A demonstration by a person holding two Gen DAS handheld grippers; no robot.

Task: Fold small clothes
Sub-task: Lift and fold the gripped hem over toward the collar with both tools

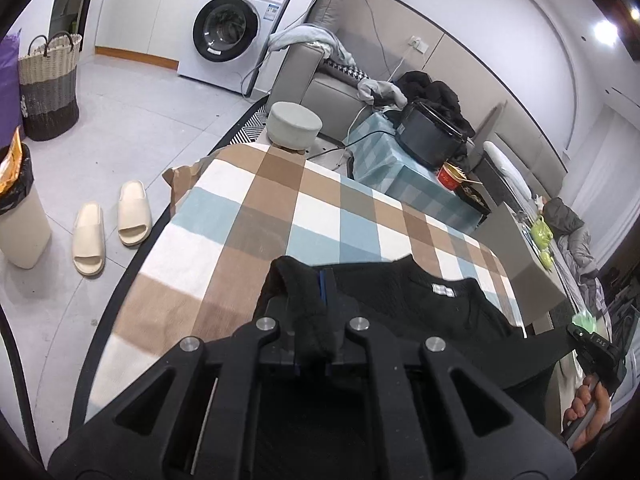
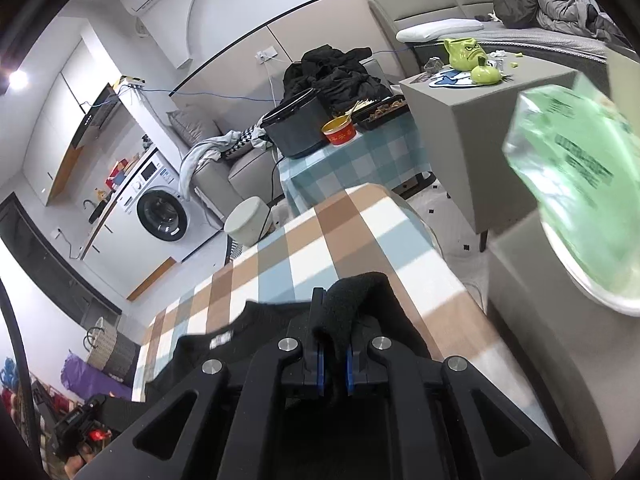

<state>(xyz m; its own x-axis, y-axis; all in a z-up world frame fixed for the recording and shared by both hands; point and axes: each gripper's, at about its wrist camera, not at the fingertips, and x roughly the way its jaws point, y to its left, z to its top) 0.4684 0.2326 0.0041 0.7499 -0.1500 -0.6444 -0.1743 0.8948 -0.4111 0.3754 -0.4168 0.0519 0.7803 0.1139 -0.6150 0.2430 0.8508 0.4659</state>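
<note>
Little here can be read. At the right edge of the left wrist view, the other gripper [image 1: 600, 350] carries small white letters that look like "DAS". The washer [image 1: 236, 28] in the upper middle has a brand mark at its top left corner and a sticker beside the door, both too small to make out. The red cup [image 2: 339, 131] in the upper middle of the right wrist view bears yellow characters, unreadable. The green packet [image 2: 576, 184] at right shows dark print, blurred. The white tag [image 1: 443, 289] on the black garment [image 1: 440, 312] is illegible.
</note>
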